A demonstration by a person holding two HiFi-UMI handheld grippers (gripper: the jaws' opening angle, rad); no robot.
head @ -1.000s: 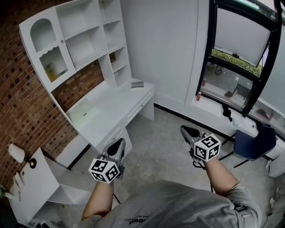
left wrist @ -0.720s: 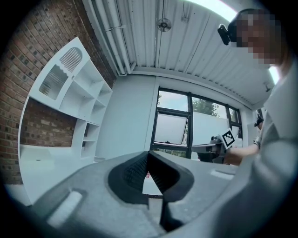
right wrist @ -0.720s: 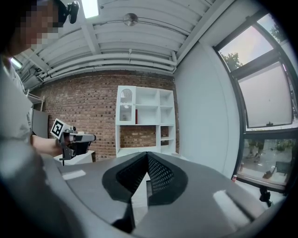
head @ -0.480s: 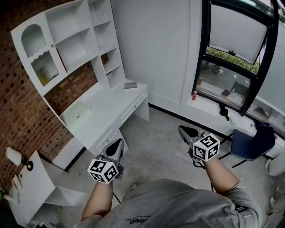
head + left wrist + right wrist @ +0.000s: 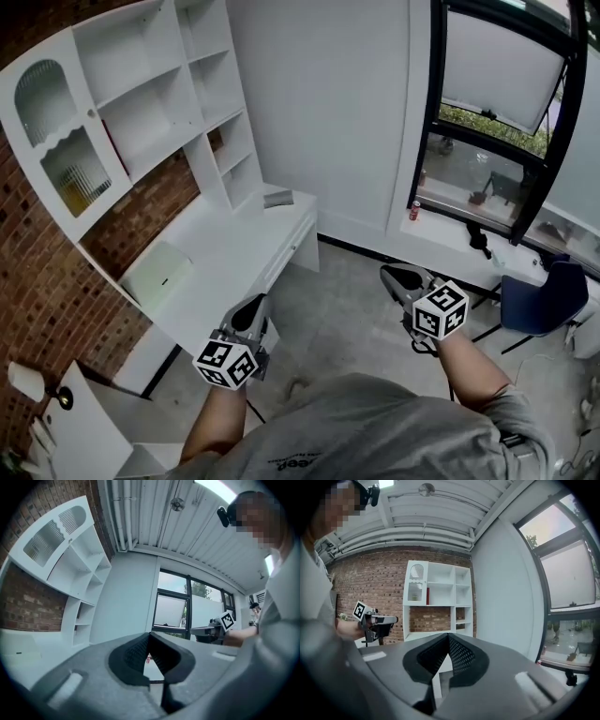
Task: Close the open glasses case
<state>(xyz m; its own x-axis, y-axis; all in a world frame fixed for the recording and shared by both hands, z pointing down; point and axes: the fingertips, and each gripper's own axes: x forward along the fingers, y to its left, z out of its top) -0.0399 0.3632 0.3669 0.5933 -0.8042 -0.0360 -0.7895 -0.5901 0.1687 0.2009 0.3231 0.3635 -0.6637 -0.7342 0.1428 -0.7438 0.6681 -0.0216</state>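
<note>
Standing near the white desk (image 5: 225, 255), a person is holding out the left gripper (image 5: 251, 309) and right gripper (image 5: 398, 275), jaws together and empty; the glasses case (image 5: 278, 198) is lying at the desk's far end.

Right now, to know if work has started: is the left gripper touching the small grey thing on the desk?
Apart. Head view: the left gripper hangs by the near end of the desk, bare desktop lying between it and the small grey thing.

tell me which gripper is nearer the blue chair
Right. The right gripper sits left of the blue chair in the head view; the left gripper is farther across, by the white desk.
</note>
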